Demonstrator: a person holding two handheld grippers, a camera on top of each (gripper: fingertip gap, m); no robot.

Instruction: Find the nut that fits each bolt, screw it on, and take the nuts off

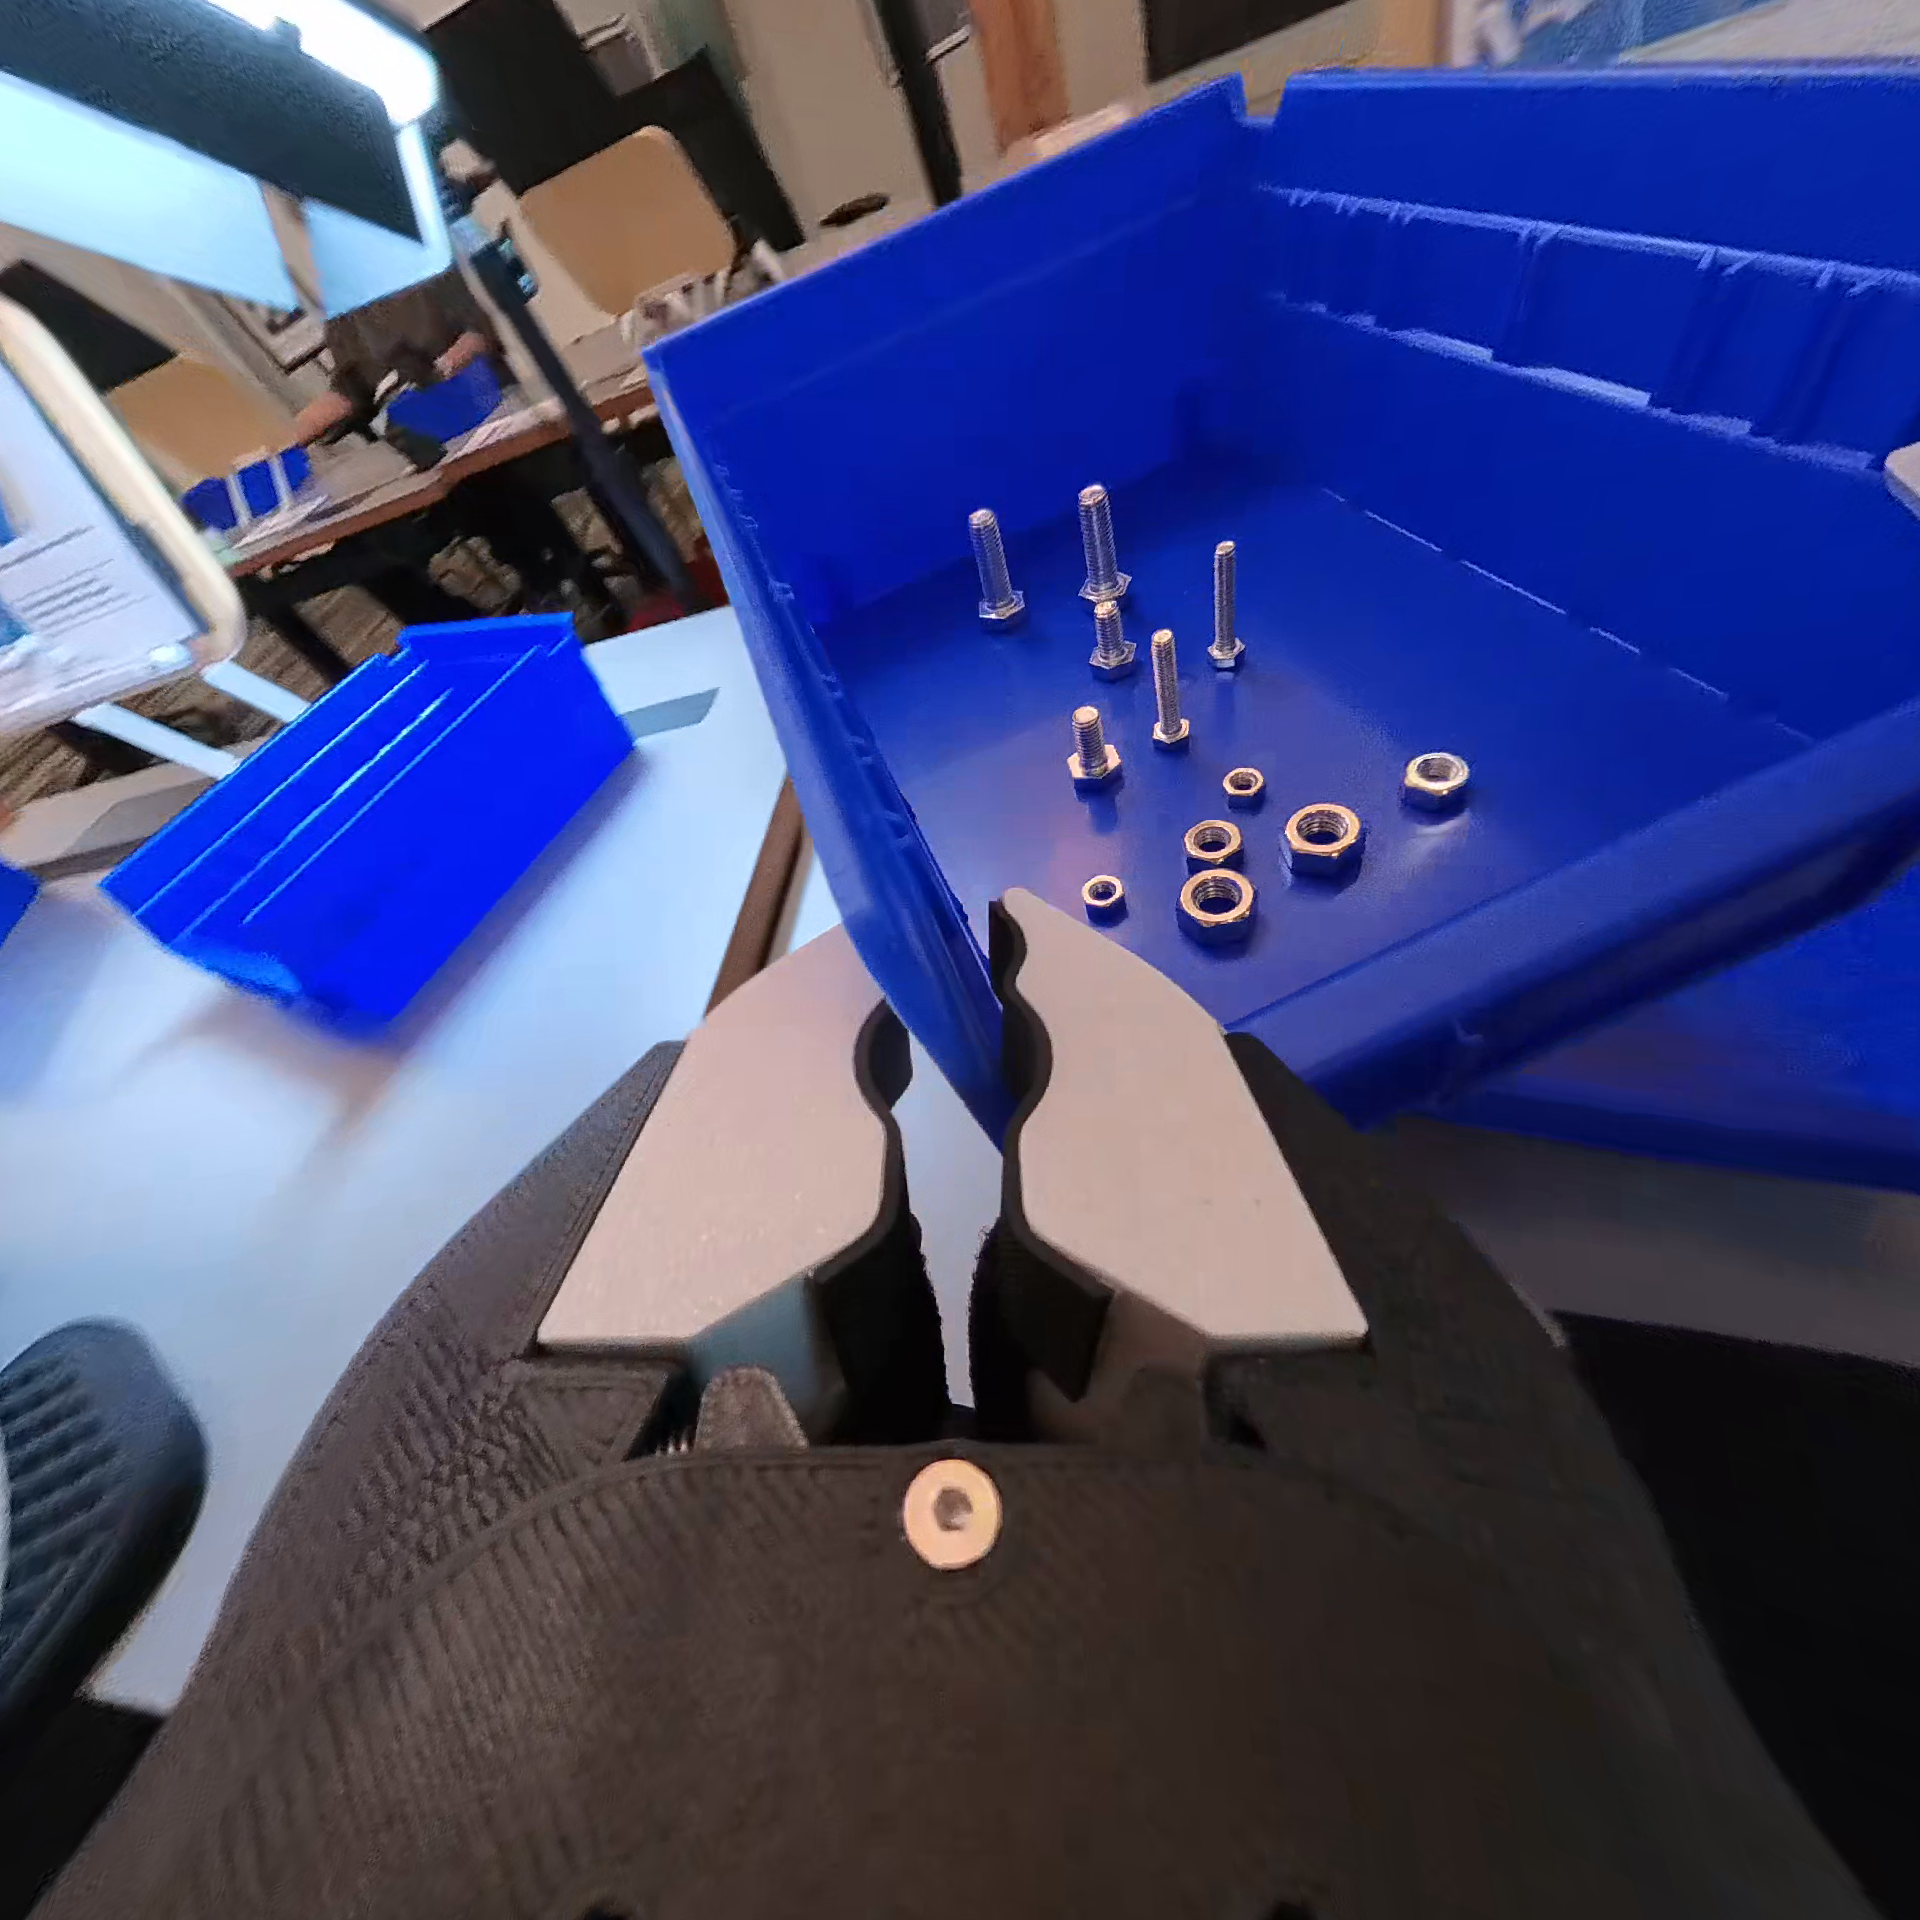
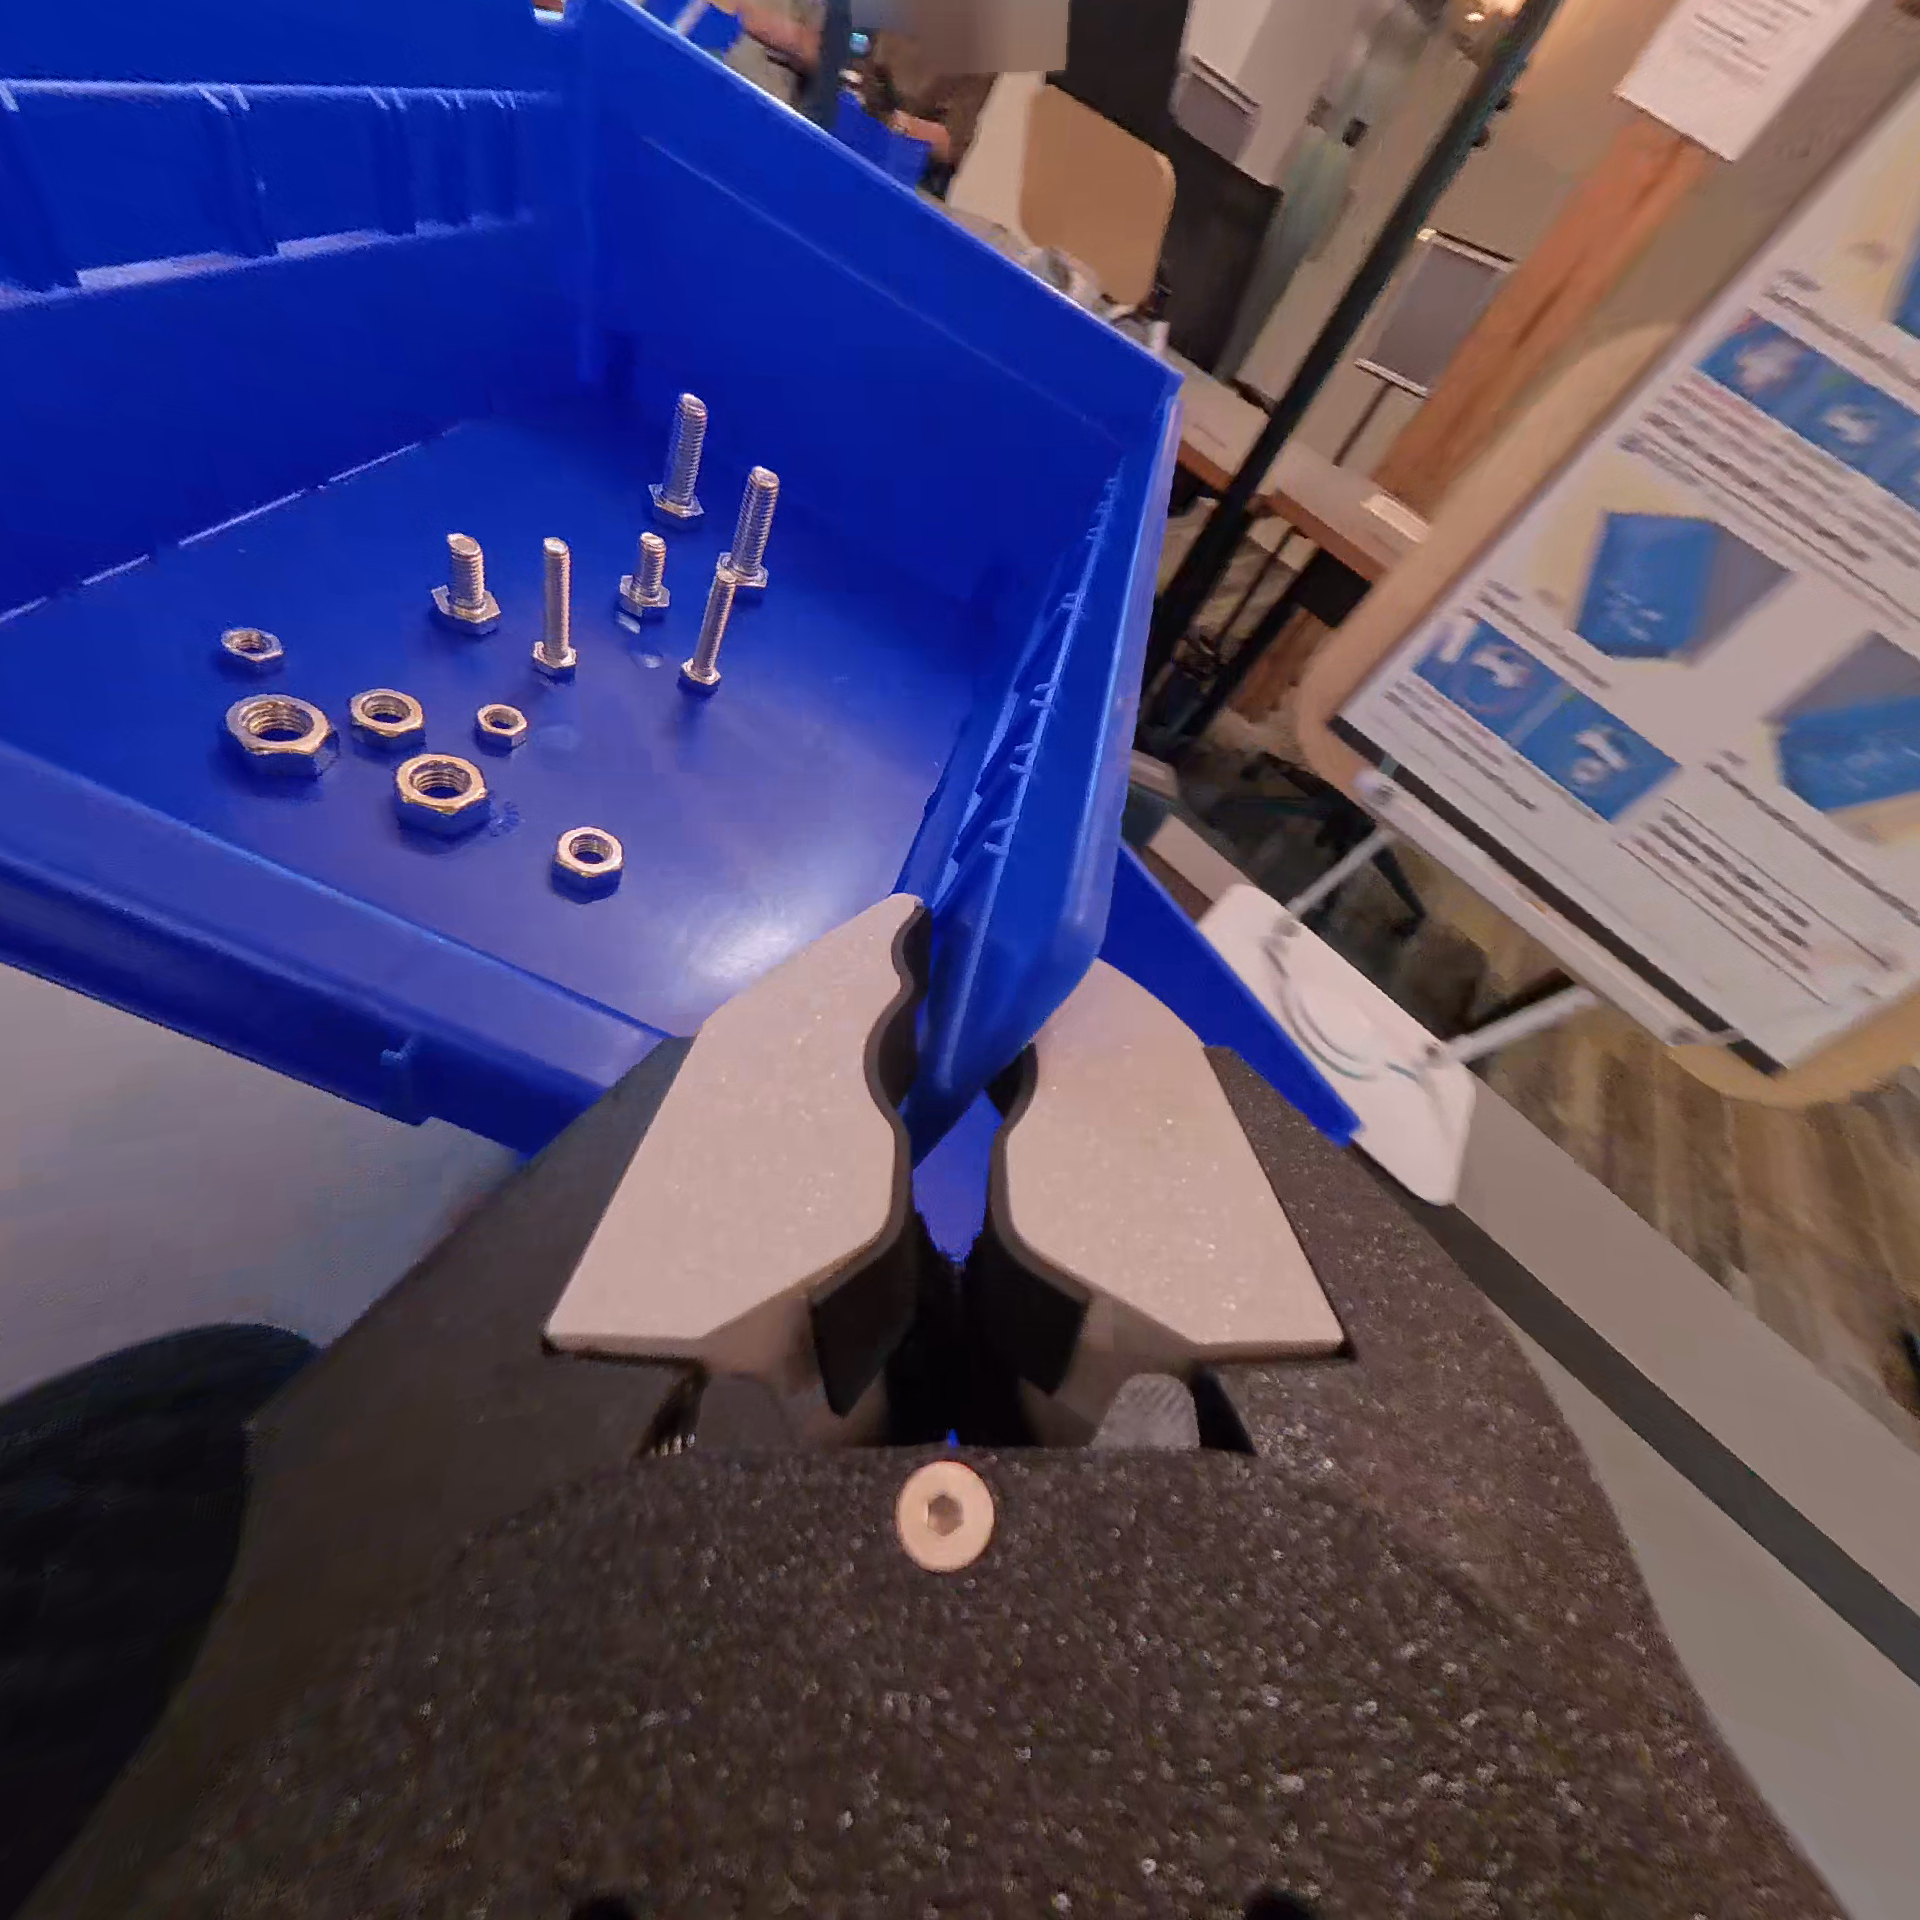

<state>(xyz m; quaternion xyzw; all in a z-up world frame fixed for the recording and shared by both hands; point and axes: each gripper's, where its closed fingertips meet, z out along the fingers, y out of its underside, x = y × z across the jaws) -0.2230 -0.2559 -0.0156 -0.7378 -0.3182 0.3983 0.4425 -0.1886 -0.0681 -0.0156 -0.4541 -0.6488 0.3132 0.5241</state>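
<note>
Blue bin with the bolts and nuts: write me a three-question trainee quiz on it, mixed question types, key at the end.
1. True or false: every bolt in the blue bin stands upright on its head.
2. How many loose nuts lie on the bin floor?
   A. four
   B. six
   C. nine
3. Fill in: the left gripper and the right gripper each clamp a side ____ of the bin.

Key:
1. True; all six stand with the threads pointing up.
2. B.
3. Wall; each gripper has one finger inside the bin and one outside.
</note>
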